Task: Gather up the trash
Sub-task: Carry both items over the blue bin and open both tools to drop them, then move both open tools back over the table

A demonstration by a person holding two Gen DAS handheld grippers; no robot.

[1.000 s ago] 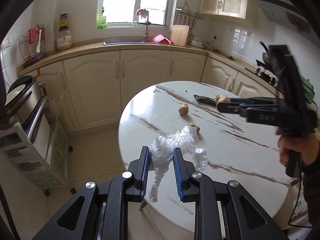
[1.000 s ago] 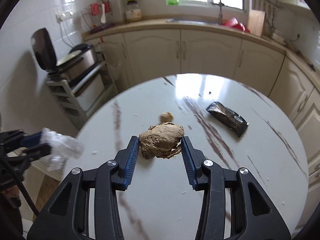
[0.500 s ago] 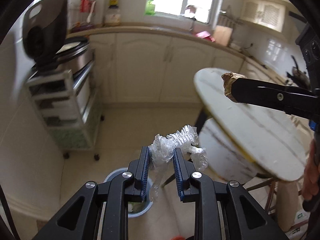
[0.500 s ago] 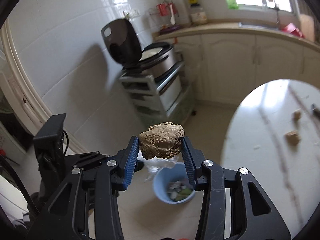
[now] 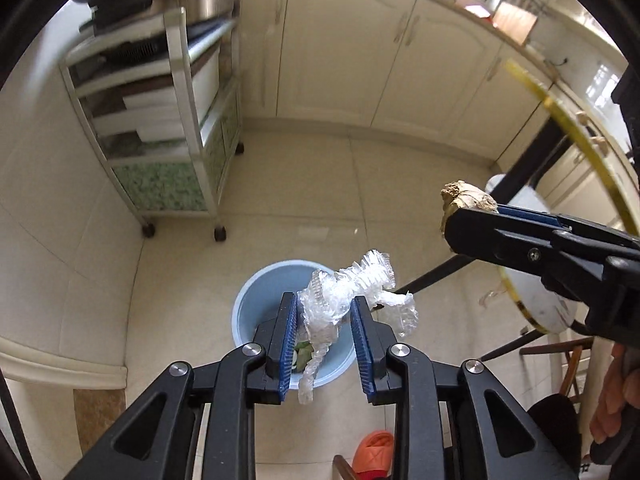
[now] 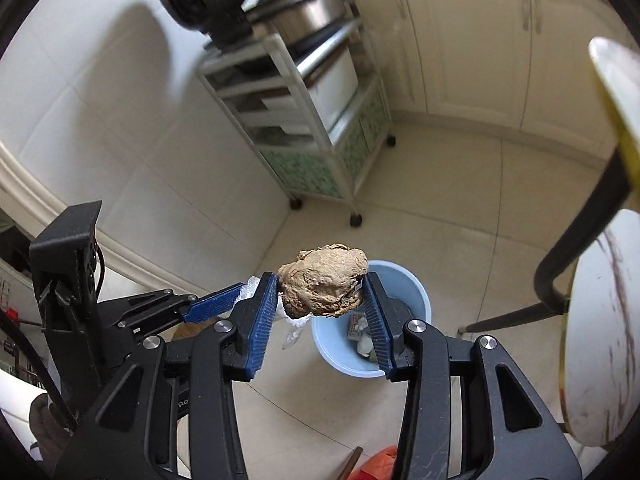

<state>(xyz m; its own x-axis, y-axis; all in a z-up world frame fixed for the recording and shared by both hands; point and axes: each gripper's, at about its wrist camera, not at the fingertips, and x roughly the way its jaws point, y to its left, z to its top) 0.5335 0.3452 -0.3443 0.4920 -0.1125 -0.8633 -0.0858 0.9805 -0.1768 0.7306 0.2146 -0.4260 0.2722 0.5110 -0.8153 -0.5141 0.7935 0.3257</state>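
A: Any writing legible? On the right gripper (image 6: 320,312), only a scrap of white lettering low on the black frame, something like "Ro", the rest hidden. Nothing readable on the left gripper (image 5: 325,332).

B: Agreed, no other labels clear enough. Now materials. Between the left fingers (image 5: 289,344), a crumpled clear plastic wrap (image 5: 348,296), ribbed and crinkly, one thin tail dangling down past the pads. Jaws opening, wrap between the ribbed blue pads, close against the left one, a gap visible beside the right one.

A: On the right side, clamped firmly on a brown lump (image 6: 324,282), rough, matte, creased like wadded paper or dough; cannot tell which. Both blue pads pressed against its sides.

B: Below both, a round pale-blue plastic bin (image 5: 256,300) on glossy cream floor tiles, with scraps inside, white and greenish bits. Wrap directly above its opening in the left view; lump above its near rim in the right view.

A: Around it: metal-framed trolley (image 5: 176,128) on castors with green mosaic panels, cream panelled cabinets (image 5: 352,48), and a round white marbled table (image 6: 600,332) with a yellow edge and black legs.
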